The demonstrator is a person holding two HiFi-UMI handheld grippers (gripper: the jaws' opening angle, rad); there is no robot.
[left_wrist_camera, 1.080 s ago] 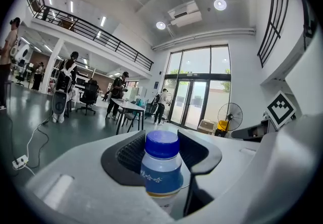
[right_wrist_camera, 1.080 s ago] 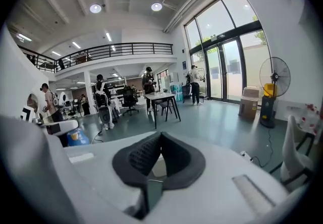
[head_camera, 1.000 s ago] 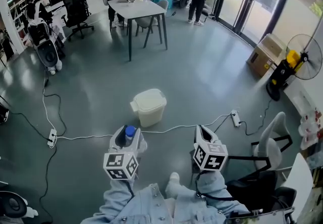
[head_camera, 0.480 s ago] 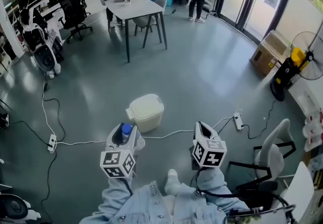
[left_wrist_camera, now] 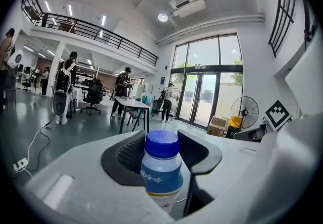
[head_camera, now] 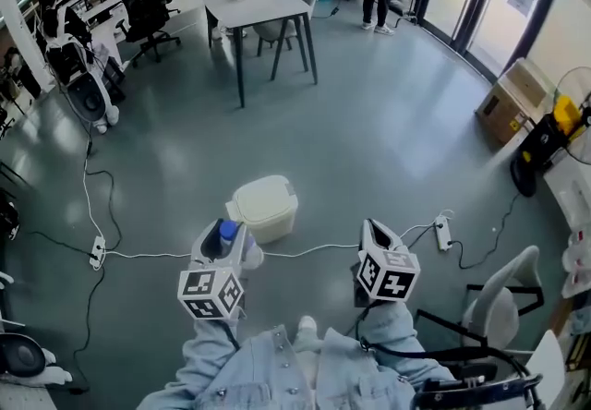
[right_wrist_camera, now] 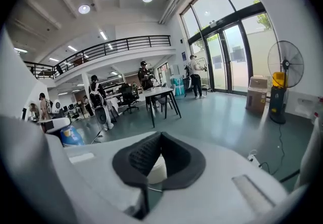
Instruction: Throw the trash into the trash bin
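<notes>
A grey table (head_camera: 254,4) stood far off at 12 o'clock. Much nearer, the cream trash bin (head_camera: 263,205) sat on the floor with its lid down, so its contents were hidden. A white cable (head_camera: 148,254) crossed the floor from 9 to 3 o'clock, along the bin's near side. The left gripper (head_camera: 225,240) hung at 7 o'clock from the bin, jaws clamped on a blue-capped bottle (left_wrist_camera: 161,167). The bottle stood upright, long axis vertical and cap on top. At 3 o'clock from it, the right gripper (right_wrist_camera: 159,155) had its jaws together on nothing.
</notes>
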